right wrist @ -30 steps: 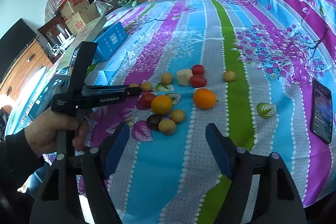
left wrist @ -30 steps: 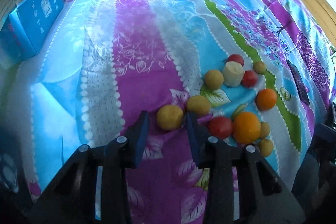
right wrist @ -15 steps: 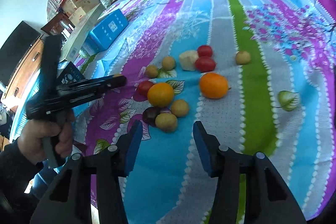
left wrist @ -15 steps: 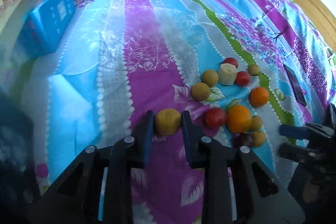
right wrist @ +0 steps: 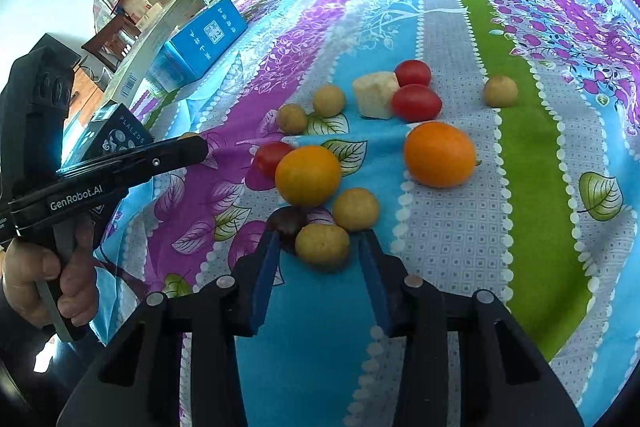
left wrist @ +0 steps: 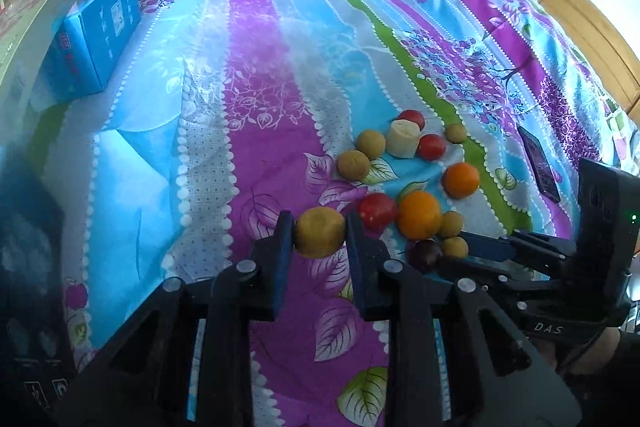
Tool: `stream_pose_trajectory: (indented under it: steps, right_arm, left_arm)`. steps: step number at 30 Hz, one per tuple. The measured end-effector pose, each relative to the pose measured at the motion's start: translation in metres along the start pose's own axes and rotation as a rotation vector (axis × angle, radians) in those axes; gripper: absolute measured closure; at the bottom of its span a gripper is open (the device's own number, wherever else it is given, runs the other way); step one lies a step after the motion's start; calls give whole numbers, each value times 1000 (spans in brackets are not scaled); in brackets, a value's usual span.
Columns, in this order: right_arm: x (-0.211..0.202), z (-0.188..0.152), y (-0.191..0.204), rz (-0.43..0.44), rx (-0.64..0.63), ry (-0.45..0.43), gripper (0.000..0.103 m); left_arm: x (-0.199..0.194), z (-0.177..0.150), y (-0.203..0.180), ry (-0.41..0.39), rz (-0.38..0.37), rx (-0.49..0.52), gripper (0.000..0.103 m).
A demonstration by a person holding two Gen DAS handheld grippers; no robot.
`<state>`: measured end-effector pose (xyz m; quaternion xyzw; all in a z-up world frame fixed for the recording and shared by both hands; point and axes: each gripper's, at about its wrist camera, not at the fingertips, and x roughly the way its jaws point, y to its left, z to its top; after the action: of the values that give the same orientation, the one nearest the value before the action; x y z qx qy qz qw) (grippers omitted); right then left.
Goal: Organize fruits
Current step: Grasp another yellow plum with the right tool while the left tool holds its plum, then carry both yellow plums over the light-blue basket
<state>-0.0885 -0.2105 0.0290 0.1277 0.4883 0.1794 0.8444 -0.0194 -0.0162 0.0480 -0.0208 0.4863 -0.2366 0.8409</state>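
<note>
2 grippers at work over scattered fruit on a striped floral bedsheet: 1 piece held, another being taken.

The soft, creased sheet carries smooth orange fruits, glossy red ones and small dull-yellow balls, near right. The left gripper is clamped on a round yellow fruit, which I judge lifted. The right gripper is closing around a small yellow fruit, pads not yet touching; next it should pinch gently, sparing the dark plum alongside.

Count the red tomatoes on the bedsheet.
3. Two red tomatoes sit beside the pale cut chunk at the far end; the third lies left, against the yellow-orange fruit. Others may be hidden.
</note>
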Motion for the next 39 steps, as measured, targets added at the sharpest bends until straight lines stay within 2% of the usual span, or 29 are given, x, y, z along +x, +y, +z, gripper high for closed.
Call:
stream_pose_trajectory:
  steps: [2, 3, 10, 15, 20, 30, 39]
  right_arm:
    - [-2, -1, 0, 8, 5, 2, 67]
    - [-3, -1, 1, -1, 3, 1, 73]
    - [-33, 6, 23, -92, -40, -60, 72]
    - [-62, 29, 47, -172, -60, -130, 72]
    - [-77, 52, 68, -207, -79, -163, 72]
    - [-86, 88, 136, -206, -175, -197, 72]
    - [-83, 114, 216, -149, -286, -216, 72]
  left_arm:
    - [-2, -1, -2, -1, 3, -1, 76]
    - [-4, -1, -3, -3, 4, 1, 76]
    - [-33, 5, -14, -64, 76, 35, 76]
    - [-66, 14, -16, -123, 165, 36, 76]
    - [-104, 20, -10, -194, 240, 21, 76]
    - [-171, 23, 27, -297, 363, -76, 76]
    - [-225, 13, 64, -374, 455, -170, 76]
